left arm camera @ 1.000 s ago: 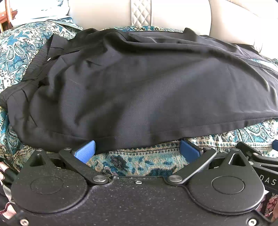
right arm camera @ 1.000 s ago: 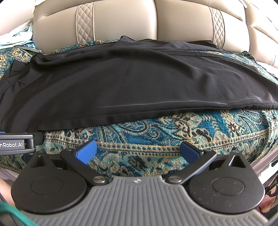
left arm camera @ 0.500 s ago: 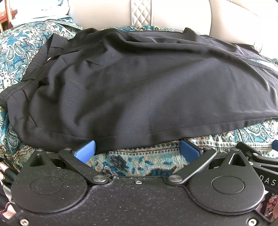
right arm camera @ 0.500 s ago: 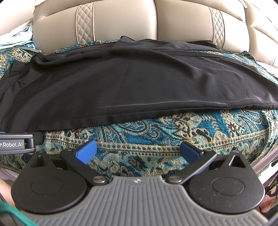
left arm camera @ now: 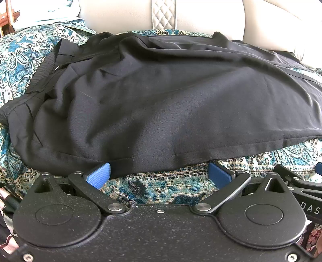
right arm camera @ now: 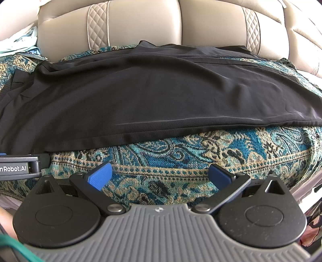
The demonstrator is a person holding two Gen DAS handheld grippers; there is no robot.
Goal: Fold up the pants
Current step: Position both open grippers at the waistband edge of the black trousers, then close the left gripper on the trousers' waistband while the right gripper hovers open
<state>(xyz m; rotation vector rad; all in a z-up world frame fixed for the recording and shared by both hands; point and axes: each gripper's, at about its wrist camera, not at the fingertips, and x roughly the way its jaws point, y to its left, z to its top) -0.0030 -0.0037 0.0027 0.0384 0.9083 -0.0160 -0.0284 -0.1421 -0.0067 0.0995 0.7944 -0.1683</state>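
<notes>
Black pants [left arm camera: 161, 96] lie spread across a teal paisley cover on a sofa seat, waistband at the left, legs running right. Their near hem runs just in front of my left gripper [left arm camera: 159, 174], which is open; its blue pads sit at the hem's edge with nothing between them. In the right wrist view the same pants [right arm camera: 153, 96] lie farther off. My right gripper [right arm camera: 159, 174] is open over bare paisley cloth, a short way back from the hem.
The paisley cover [right arm camera: 181, 153] hangs over the seat's front edge. Beige leather backrest cushions [right arm camera: 140, 22] rise behind the pants. Pale blue cloth [left arm camera: 46, 14] lies at the far left. The other gripper's body [right arm camera: 18, 167] shows at the left.
</notes>
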